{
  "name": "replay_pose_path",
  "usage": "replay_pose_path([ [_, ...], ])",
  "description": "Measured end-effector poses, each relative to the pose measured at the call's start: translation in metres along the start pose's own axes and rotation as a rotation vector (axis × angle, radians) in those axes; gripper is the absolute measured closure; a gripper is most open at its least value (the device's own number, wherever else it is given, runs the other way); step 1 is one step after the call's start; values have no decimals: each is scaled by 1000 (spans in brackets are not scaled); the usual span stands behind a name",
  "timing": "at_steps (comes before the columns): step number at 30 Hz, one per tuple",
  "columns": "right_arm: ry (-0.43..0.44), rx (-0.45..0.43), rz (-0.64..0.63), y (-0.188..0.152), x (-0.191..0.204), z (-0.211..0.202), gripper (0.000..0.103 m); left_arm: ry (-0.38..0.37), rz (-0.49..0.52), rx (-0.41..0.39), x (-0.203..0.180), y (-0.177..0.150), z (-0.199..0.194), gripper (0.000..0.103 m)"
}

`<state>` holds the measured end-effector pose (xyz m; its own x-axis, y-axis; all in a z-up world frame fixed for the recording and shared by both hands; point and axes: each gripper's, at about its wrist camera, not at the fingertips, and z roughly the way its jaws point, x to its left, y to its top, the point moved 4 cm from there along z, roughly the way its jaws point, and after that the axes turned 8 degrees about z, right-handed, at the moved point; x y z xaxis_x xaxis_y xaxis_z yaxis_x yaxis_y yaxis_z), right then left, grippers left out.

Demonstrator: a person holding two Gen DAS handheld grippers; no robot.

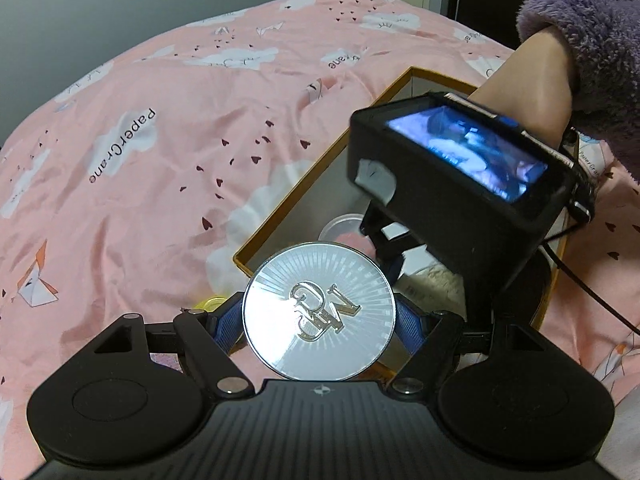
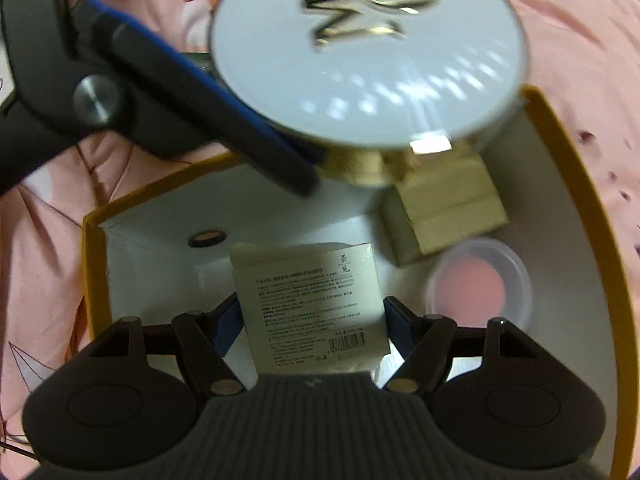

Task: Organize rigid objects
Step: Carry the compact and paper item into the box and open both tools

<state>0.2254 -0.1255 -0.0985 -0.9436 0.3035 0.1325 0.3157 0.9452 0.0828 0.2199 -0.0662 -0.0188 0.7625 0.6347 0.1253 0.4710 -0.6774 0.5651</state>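
My left gripper (image 1: 320,320) is shut on a round white compact (image 1: 319,312) with a raised metal monogram, held over the near corner of a yellow-edged open box (image 1: 288,204). The compact also shows in the right wrist view (image 2: 368,52), with the left gripper's blue-padded finger (image 2: 224,120) against its rim. My right gripper (image 2: 314,316) is inside the box, shut on a small cream carton (image 2: 316,304) with printed text and a barcode. In the box lie a wooden block (image 2: 444,216) and a clear round tub with pink contents (image 2: 478,280).
The box (image 2: 96,264) rests on a pink patterned bedspread (image 1: 160,140). A yellow round object (image 1: 212,303) peeks out beside the left gripper. A hand in a purple fleece sleeve (image 1: 580,36) holds the right gripper's body (image 1: 460,184) over the box. A grey wall is behind.
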Motion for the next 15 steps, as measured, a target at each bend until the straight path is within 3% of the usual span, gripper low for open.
replay_pose_path([
  [7,-19,-45,-62,7,3,7,30,-13,5,9,-2,0,4,16],
  [15,-40,-75,0,-6,2,-13,30,-42,42,2,-15,4,2,16],
])
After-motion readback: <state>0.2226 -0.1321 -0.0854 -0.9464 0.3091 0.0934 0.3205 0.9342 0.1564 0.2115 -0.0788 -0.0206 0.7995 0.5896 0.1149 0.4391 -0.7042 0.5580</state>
